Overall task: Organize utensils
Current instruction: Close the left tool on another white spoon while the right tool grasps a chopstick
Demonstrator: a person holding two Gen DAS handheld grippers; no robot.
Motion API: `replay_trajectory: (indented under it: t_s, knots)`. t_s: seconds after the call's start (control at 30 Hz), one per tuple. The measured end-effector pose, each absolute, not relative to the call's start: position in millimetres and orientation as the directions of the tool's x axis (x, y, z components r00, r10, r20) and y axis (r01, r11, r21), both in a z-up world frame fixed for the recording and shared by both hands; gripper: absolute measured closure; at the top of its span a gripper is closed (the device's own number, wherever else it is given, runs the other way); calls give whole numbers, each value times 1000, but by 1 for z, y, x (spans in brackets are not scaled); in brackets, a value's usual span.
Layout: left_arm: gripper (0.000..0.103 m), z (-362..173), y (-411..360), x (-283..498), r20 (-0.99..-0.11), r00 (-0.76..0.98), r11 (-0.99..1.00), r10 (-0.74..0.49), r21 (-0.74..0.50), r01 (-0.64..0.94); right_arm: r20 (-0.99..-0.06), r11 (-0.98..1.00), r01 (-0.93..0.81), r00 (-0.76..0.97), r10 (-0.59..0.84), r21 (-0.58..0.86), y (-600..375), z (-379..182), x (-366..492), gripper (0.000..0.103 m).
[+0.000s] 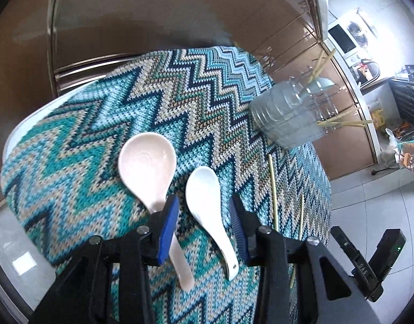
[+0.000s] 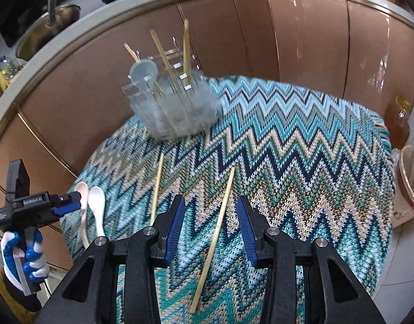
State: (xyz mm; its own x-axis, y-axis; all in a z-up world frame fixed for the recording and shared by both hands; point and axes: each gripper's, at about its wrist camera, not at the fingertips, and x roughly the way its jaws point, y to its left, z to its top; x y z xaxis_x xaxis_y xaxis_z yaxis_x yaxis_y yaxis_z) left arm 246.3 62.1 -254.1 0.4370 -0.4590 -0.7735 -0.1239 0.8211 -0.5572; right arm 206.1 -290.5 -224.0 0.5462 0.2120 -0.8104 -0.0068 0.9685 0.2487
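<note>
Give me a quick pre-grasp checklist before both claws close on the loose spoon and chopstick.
1. Left claw straddles the white spoon, pads not pressing on it: ok.
2. Pink spoon clear of the left claw: not ok, its handle runs under the left finger.
3. Right claw has one chopstick between its open fingers: ok.
4. Second loose chopstick outside the right claw: ok, it lies to the picture's left.
5. Clear holder upright on the zigzag cloth with room for more: upright ok, free slots cannot tell.
</note>
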Motion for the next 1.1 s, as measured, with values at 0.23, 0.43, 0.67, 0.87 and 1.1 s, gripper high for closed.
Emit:
replay_trajectory:
  t_s: [0.23,0.43,0.67,0.87,1.1]
  knots:
    - [70,-271,52,262,-787,392,821,-476,-558,-121,-862,969,-11,455,224,246,-295,-248,233,66]
    - [75,-278,46,271,-792,372,823,-485,-557,-113,-913,973,5,347,216,232,-302,-273,272,78]
    - [94,-280,41,280,-826,359,858,-435,-501,-113,-944,979,-8,264,199,204,-296,-292,306,84]
    - [97,-274,33,276,-823,392,874,-411,-478,-88,-953,983,-26,243,182,181,-289,-292,314,95]
    - [97,-223,26,255,-767,515,893,-383,-450,-7,-888,955,-71,353,293,287,-303,-248,288,98]
